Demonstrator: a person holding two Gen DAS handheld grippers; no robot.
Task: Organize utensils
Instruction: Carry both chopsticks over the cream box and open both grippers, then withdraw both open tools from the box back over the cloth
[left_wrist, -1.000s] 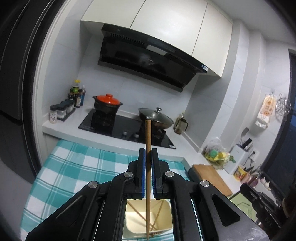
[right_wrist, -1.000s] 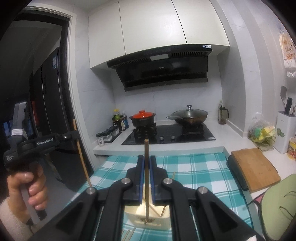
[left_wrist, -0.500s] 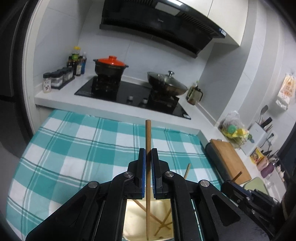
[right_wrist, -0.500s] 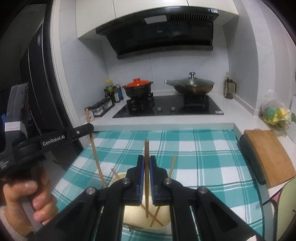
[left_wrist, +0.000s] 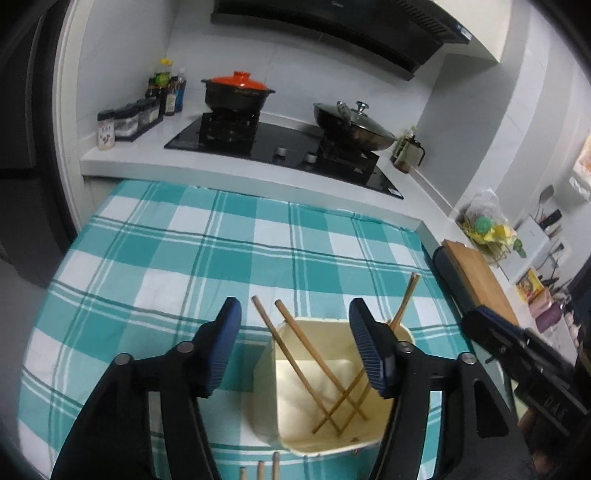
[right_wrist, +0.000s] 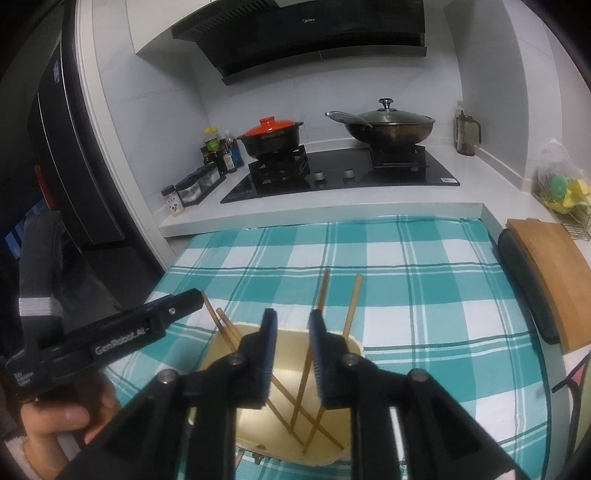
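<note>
A cream utensil holder (left_wrist: 399, 332) stands on the checked cloth, with several wooden chopsticks (left_wrist: 306, 358) leaning inside it. It also shows in the right wrist view (right_wrist: 354, 343) with chopsticks (right_wrist: 351, 306) sticking out. My left gripper (left_wrist: 295, 332) is open and empty just above the holder. My right gripper (right_wrist: 291, 332) is open and empty above it too. The left gripper's body (right_wrist: 110, 339) shows at the left of the right wrist view.
Loose chopstick ends (left_wrist: 260, 469) lie on the teal checked cloth (left_wrist: 184, 258) near the front edge. A stove with a red-lidded pot (left_wrist: 236, 92) and a wok (left_wrist: 351, 122) is behind. A wooden cutting board (right_wrist: 546, 266) lies at the right.
Both grippers have opened and let go of their chopsticks, which now lean in the holder. Both views have tilted down toward the table.
</note>
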